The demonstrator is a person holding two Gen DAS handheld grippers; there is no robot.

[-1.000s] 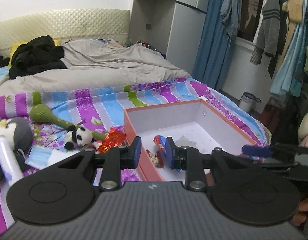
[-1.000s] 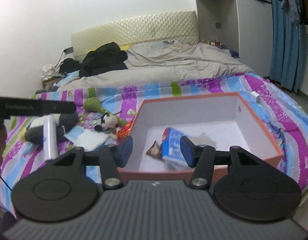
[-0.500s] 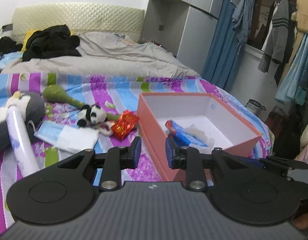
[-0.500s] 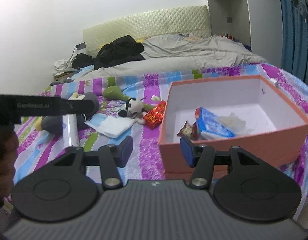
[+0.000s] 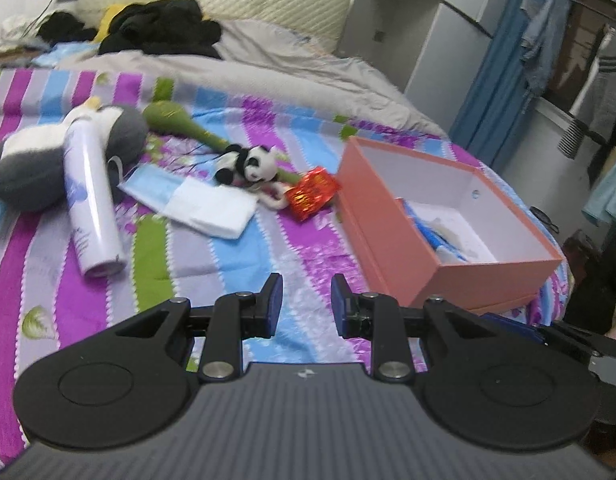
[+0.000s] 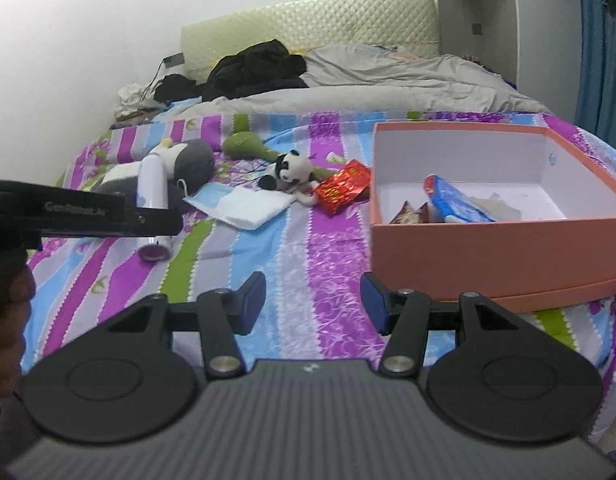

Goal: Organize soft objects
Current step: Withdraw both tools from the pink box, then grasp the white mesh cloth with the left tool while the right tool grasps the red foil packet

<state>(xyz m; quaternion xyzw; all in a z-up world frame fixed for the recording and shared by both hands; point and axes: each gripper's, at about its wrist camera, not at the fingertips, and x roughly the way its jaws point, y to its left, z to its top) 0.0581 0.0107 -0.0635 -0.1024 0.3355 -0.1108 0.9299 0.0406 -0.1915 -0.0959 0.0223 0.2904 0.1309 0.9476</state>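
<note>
Left cam: my left gripper point(image 5: 304, 300) hangs over the striped bedspread point(image 5: 244, 252) near the foot edge, jaws a bit apart with nothing between them, just sheet showing in the gap. Further up the bed there's the panda point(image 5: 248, 164), lying against a green plush point(image 5: 176, 120), with a red packet point(image 5: 312, 194) just beside it. A face mask point(image 5: 192, 200) lies flat next to those, and a white can point(image 5: 90, 192) rests across a big grey plush point(image 5: 40, 160) towards the left edge. The box point(image 5: 440, 248) sits by the right edge, open, with a blue pack point(image 5: 432, 232) inside.

Right cam: my right gripper point(image 6: 312, 300) is parted wider, also empty, above the bedspread just left of the box's near corner. Panda, packet and mask sit mid-bed, well apart from my fingers. My left gripper pokes in from the left edge of the view, my hand point(image 6: 6, 320) around its handle.
</note>
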